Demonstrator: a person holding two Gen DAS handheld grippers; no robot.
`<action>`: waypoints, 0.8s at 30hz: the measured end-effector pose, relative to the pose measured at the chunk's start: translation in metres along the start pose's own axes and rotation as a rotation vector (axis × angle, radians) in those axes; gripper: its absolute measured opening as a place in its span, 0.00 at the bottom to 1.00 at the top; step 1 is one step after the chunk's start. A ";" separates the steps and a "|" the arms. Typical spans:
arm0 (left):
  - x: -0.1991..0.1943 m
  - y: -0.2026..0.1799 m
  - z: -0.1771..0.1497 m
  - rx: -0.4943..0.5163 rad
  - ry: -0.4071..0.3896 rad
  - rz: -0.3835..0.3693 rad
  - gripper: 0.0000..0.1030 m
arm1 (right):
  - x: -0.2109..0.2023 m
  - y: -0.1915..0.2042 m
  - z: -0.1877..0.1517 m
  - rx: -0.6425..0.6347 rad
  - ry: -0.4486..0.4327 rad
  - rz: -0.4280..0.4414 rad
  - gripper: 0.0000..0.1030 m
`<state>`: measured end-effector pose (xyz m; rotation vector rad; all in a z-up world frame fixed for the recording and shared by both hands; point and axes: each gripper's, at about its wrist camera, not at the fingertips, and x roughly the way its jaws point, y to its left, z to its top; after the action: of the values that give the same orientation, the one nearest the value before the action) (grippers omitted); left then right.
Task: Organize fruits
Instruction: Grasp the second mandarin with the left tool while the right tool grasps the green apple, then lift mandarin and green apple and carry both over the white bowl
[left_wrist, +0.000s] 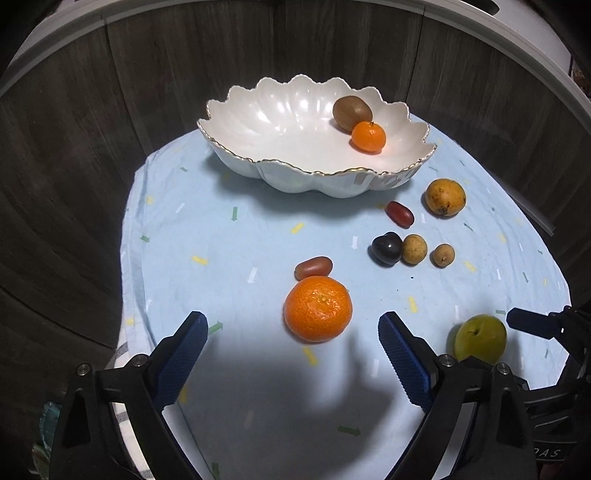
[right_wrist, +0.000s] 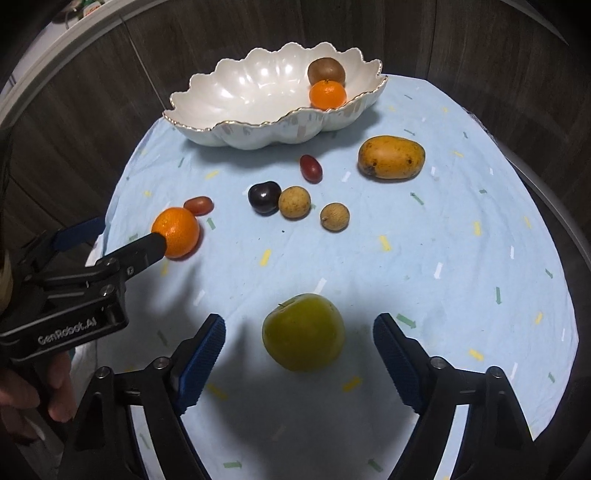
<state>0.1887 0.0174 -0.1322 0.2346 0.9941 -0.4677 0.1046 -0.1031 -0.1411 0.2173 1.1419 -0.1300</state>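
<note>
A large orange (left_wrist: 317, 309) lies on the blue cloth (left_wrist: 236, 251), just ahead of my left gripper (left_wrist: 293, 323). That gripper is open and its pads are clear of the orange. A green round fruit (right_wrist: 303, 332) sits between the fingers of my open right gripper (right_wrist: 300, 325), untouched by either pad. The white scalloped bowl (left_wrist: 280, 122) at the back holds a kiwi (left_wrist: 352, 112) and a small orange (left_wrist: 368, 136). In the right wrist view the left gripper (right_wrist: 122, 234) reaches in from the left towards the large orange (right_wrist: 176, 232).
Loose on the cloth are a yellow mango (right_wrist: 391, 157), two red oblong fruits (right_wrist: 311, 168) (right_wrist: 198, 205), a dark plum (right_wrist: 264, 197) and two tan longans (right_wrist: 294, 202) (right_wrist: 334, 217). Dark wood panels stand behind. A hand (right_wrist: 22, 398) holds the left gripper.
</note>
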 end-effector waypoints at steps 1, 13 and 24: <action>0.002 0.000 0.000 0.002 0.004 -0.004 0.88 | 0.001 -0.001 0.000 0.001 0.004 -0.002 0.75; 0.027 -0.001 0.001 0.009 0.038 -0.035 0.76 | 0.019 -0.003 0.000 0.009 0.049 0.021 0.56; 0.039 -0.009 0.001 0.023 0.052 -0.076 0.42 | 0.025 -0.008 -0.002 0.013 0.056 0.041 0.49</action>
<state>0.2029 -0.0008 -0.1647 0.2307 1.0520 -0.5448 0.1117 -0.1105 -0.1653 0.2570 1.1920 -0.0959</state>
